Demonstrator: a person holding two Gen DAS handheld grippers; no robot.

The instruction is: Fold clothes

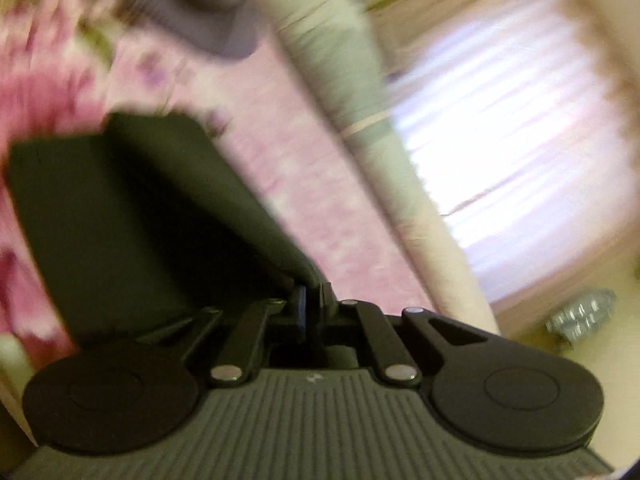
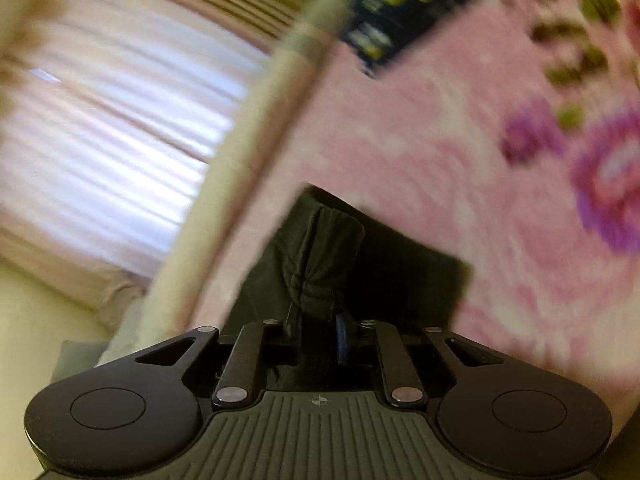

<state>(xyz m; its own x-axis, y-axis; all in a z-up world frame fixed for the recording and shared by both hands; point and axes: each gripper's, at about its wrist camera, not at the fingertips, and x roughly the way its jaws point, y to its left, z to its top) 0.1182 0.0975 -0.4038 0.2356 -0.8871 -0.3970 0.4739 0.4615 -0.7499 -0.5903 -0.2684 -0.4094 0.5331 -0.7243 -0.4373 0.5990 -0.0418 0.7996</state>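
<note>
A dark garment (image 1: 132, 216) lies on a pink flowered bedspread (image 1: 304, 184). My left gripper (image 1: 314, 296) is shut on a thin corner of that dark cloth, which stretches flat away to the left of the fingers. In the right wrist view my right gripper (image 2: 316, 316) is shut on a bunched fold of the dark garment (image 2: 332, 248), which rises in a puckered ridge just beyond the fingertips. The rest of the cloth spreads over the bedspread (image 2: 460, 168) behind it. Both views are blurred and tilted.
A pale rolled bolster (image 1: 352, 92) runs along the bed's edge, with a bright curtained window (image 1: 500, 132) beyond. A grey item (image 1: 200, 4) lies at the top of the bed. A dark patterned cloth (image 2: 400, 12) sits far up the bed in the right wrist view.
</note>
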